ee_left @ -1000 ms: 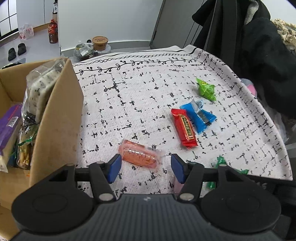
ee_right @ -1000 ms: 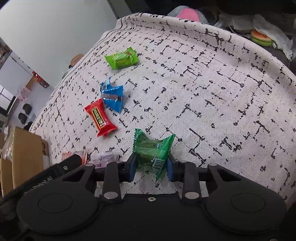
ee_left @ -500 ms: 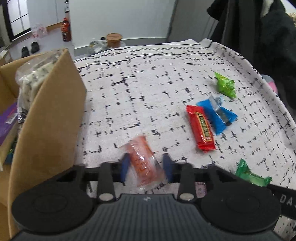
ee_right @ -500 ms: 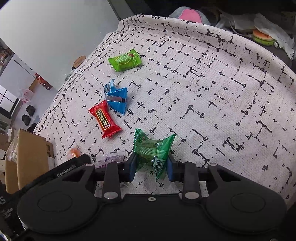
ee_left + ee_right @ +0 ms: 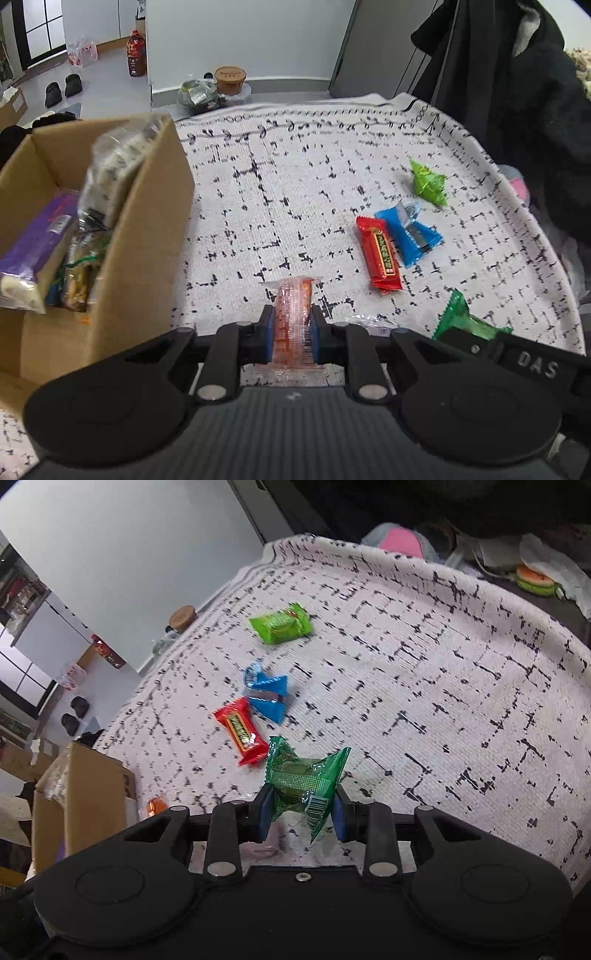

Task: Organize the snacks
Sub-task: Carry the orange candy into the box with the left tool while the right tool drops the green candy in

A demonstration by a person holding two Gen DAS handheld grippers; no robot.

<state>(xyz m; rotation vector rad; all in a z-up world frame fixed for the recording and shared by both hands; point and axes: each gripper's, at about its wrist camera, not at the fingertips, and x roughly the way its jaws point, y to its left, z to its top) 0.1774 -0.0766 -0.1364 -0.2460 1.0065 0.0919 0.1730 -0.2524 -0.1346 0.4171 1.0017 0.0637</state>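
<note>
My left gripper is shut on an orange clear-wrapped snack, held just above the patterned cloth beside the cardboard box. My right gripper is shut on a dark green wrapped snack; the same green snack shows at the lower right of the left wrist view. On the cloth lie a red bar, a blue wrapper and a light green packet.
The open box holds several packets, among them a purple one and a clear bag. A pale wrapped piece lies between the grippers. Dark clothing hangs beyond the right edge. Jars stand past the far edge.
My left gripper's jaws went from wide apart to shut on the orange snack and lifted it slightly, and the view swung toward the box. The right gripper kept its hold on the green snack.
</note>
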